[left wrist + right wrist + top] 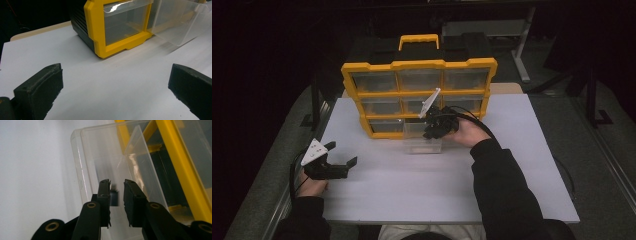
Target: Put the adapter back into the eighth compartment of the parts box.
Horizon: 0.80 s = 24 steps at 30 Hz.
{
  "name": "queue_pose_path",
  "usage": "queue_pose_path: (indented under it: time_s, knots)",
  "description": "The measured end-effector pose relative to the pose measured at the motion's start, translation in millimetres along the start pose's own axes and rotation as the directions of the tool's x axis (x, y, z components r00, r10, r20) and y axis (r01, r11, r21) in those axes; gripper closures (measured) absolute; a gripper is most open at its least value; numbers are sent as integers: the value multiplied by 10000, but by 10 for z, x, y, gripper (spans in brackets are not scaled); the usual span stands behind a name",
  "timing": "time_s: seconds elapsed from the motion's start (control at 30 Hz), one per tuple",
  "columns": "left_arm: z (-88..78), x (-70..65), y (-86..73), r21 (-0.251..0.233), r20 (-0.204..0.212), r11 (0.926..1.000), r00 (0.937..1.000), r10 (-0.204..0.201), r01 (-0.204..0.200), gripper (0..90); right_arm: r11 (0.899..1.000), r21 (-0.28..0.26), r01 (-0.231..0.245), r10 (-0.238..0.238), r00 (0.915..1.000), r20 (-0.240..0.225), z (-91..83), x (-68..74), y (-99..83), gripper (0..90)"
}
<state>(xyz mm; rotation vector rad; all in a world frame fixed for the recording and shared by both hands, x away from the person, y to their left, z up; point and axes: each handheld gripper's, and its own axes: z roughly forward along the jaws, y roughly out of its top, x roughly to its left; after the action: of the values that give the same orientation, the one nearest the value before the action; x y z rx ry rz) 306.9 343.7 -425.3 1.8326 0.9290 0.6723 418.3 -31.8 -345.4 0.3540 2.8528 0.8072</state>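
Slide clear drawer [422,141] straight out of yellow organizer [418,95] with right gripper [435,126] (jaws narrowly parted, grip unclear); left gripper [343,153] wide open, empty, idle

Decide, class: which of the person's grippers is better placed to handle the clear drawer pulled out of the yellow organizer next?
The right gripper. It is already at the clear drawer, its jaws close together at the drawer's wall. The left gripper sits wide open over bare table, well away from the yellow organizer.
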Motion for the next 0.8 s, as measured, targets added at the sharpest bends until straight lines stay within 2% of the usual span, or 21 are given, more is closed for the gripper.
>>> queue_pose_path:
  time_s: [0.2, 0.33, 0.5, 0.8]
  knots:
    - [0, 0, 1, -9, 4, 10000, 10000, 3, -3, 0, 9994, -316, -109, 113, 9998, 133, -73, -14, -18, 680]
    - [2, 0, 0, -1, 1, 10000, 10000, 7, -7, 0, 9983, -469, -349, 360, 9991, 225, -134, -6, -48, 636]
    - [3, -4, 2, -8, 4, 10000, 10000, 6, -6, 0, 9960, -739, -507, 538, 9977, 405, -212, 0, -92, 545]
    - [3, -5, 1, 7, 10, 10000, 10000, 8, -8, 0, 9892, -1122, -938, 994, 9940, 452, -359, 18, -176, 379]
